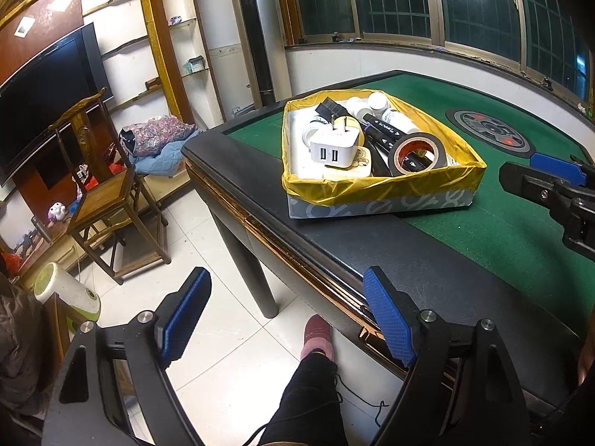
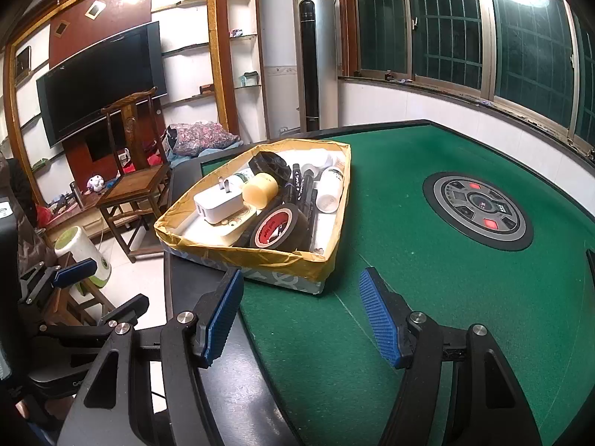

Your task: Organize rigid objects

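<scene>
Rigid objects fill a yellow-lined box (image 1: 383,189) standing near the corner of the green-felted table (image 1: 494,230). Inside it, a white USB charger (image 1: 332,147) with its prongs up lies on a cream flat case (image 2: 227,232). At the charger's 3 o'clock in the left wrist view a black tape roll (image 1: 417,153) leans on black markers (image 2: 303,189), and at 1 o'clock white bottles (image 1: 399,119) lie on their sides. A pale yellow cylinder (image 2: 260,189) rests beside the charger. The left gripper (image 1: 286,316) hangs past the table's edge over the floor, jaws spread with nothing between them. The right gripper (image 2: 301,312) hovers above the felt at the box's 6 o'clock, also spread and empty.
</scene>
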Available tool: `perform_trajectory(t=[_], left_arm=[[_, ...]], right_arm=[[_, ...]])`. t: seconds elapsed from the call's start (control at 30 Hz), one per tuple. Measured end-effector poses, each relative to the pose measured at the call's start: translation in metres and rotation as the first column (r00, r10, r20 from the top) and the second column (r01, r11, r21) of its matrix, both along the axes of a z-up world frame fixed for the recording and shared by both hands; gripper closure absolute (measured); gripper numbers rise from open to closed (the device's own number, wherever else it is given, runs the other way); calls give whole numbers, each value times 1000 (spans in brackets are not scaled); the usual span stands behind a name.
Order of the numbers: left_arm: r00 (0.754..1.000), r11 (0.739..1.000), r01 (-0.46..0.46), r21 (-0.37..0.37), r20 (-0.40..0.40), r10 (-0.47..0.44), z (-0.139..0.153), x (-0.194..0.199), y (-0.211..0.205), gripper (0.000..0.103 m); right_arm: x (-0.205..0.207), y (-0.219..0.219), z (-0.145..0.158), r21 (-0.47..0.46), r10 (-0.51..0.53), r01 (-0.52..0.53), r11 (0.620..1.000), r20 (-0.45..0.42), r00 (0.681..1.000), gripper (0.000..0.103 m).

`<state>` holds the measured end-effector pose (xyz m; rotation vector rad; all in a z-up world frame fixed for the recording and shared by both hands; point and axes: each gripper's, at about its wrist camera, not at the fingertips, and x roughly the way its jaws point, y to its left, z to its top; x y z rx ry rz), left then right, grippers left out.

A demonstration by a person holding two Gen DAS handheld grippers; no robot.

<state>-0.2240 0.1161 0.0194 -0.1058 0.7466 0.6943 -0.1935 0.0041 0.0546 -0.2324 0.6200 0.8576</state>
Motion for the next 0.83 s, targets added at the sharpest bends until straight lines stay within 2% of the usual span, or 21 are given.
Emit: perform_trajectory(t=[0.83], left_arm=[[1000, 1000, 10, -2, 7, -10, 1, -5, 3, 18]], right_arm=[[3, -3, 1, 9, -3, 3, 1000, -6, 1000, 43]])
